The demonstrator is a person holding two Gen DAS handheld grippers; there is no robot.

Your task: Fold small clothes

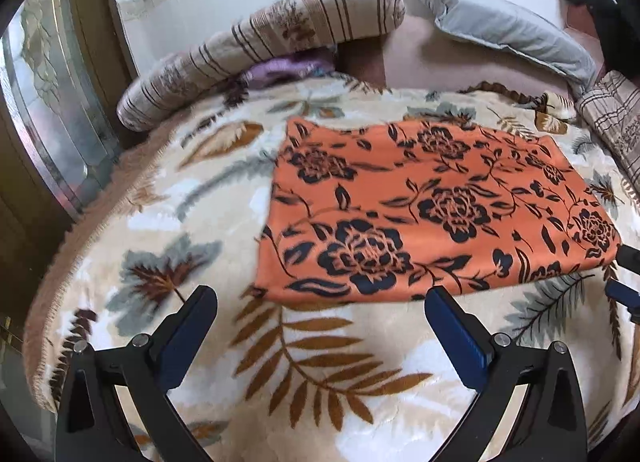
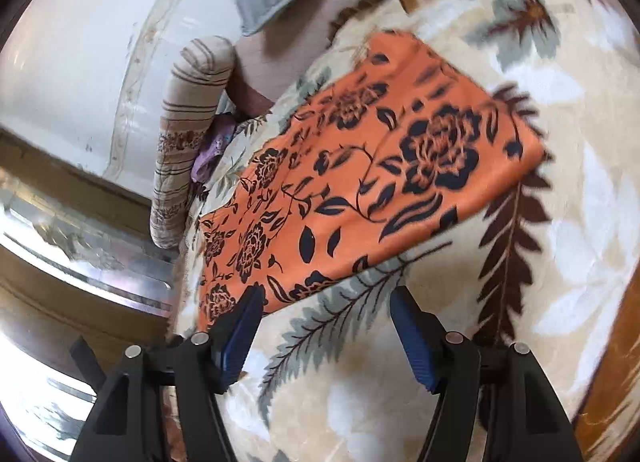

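An orange cloth with black flowers [image 1: 432, 205] lies flat on the leaf-patterned blanket, a folded rectangle. It also shows in the right wrist view [image 2: 360, 177]. My left gripper [image 1: 320, 298] is open and empty, just short of the cloth's near edge. My right gripper [image 2: 326, 296] is open and empty at the cloth's near edge, its left fingertip [image 2: 250, 302] over the cloth's corner. Parts of the right gripper [image 1: 628, 278] show at the cloth's right corner in the left wrist view.
The leaf-patterned blanket [image 1: 320, 362] covers the bed. A striped bolster [image 1: 256, 45] and a grey pillow [image 1: 504, 25] lie at the far side by the white wall. A purple cloth [image 1: 280, 67] sits under the bolster. A mirrored wardrobe [image 1: 52, 109] stands left.
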